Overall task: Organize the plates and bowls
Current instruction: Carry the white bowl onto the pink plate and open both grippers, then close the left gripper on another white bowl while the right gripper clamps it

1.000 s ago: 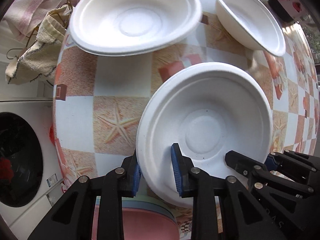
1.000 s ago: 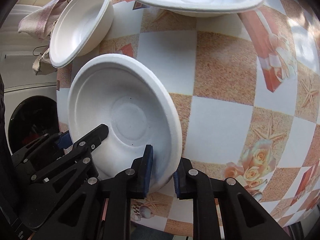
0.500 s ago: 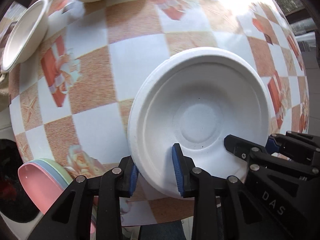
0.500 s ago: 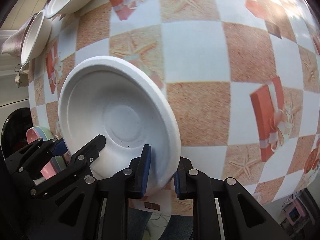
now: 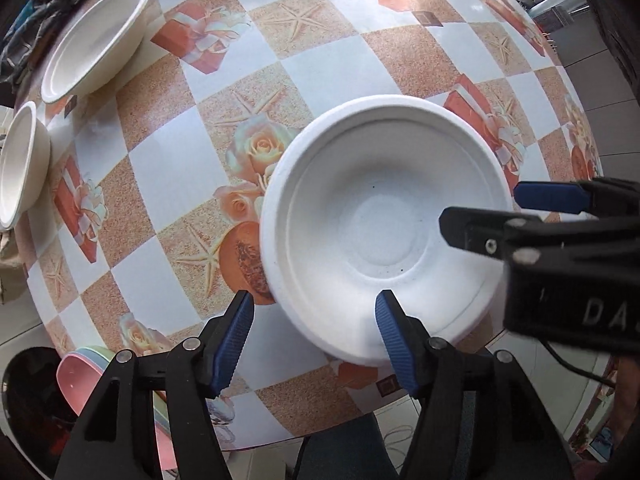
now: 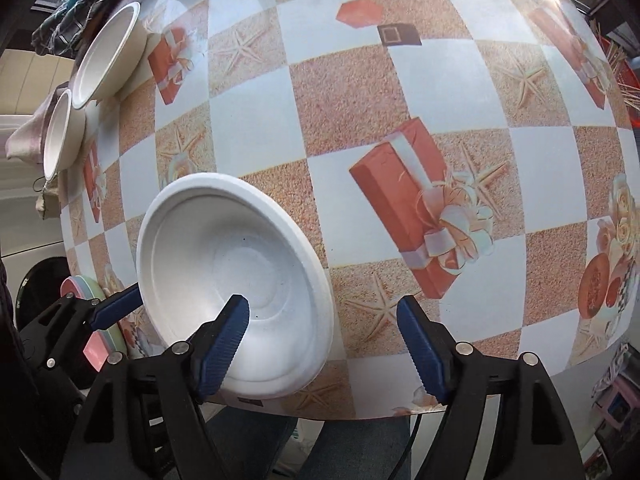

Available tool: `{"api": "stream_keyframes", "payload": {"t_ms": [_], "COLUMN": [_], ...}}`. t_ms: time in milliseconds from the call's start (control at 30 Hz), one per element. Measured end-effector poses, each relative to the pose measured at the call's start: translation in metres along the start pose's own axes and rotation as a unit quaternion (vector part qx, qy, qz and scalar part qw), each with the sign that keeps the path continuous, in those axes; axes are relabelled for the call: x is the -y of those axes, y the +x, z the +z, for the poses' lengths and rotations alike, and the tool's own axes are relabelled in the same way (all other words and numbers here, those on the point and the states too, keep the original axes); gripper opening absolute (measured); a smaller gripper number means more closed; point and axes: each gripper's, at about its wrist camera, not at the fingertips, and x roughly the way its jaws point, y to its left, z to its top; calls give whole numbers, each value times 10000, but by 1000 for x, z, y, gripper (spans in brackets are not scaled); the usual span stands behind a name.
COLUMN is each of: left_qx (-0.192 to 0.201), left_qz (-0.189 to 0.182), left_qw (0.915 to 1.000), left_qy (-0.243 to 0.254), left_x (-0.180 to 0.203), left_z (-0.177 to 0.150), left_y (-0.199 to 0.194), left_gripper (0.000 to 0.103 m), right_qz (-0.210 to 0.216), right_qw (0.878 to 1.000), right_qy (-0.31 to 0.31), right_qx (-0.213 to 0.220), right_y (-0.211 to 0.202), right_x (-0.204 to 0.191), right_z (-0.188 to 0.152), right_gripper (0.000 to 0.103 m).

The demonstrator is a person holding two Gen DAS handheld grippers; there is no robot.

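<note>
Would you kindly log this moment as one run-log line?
left gripper: open | right gripper: open | white bowl: on table, straddled, ungripped

Both cameras sit low behind their own fingers and look steeply down at the counter point(image 5: 328, 64) from its near edge.

The left wrist view faces the white bowl point(image 5: 384, 224) head on and close, with the left gripper's fingers point(image 5: 234, 340) astride its near rim.

The right wrist view looks from right of that bowl point(image 6: 236, 284), which lies lower left there.

The two views share this bowl, the two far white bowls point(image 5: 92, 40) point(image 6: 108, 52) at upper left of it, the pastel plates point(image 5: 88, 364) point(image 6: 104, 320) off the counter's near-left edge, and each other's fingers: the right gripper's point(image 5: 480, 232) and the left's point(image 6: 116, 306).
</note>
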Motion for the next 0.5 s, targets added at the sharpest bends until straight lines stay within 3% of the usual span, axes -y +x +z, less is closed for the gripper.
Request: {"api": "stream_keyframes", "payload": {"t_ms": [100, 233, 367, 500], "left_qx": [119, 222, 470, 761], "left_qz": [-110, -247, -230, -123], "left_qw": [9998, 9987, 9977, 9970], "left_qy": [142, 375, 425, 92], "left_x": [-14, -31, -50, -87], "left_z": [6, -16, -29, -15], "left_y": [-20, -43, -63, -74], "left_gripper": [69, 71, 71, 72], "right_qz": [-25, 39, -153, -341], "right_qw": [9997, 9971, 9946, 9939], "right_qy": [136, 412, 643, 703], "right_qx": [211, 632, 799, 784], "right_y": [-33, -64, -77, -60], "right_x": [11, 41, 70, 58], "right_z": [10, 25, 22, 27], "right_gripper": [78, 78, 78, 78]}}
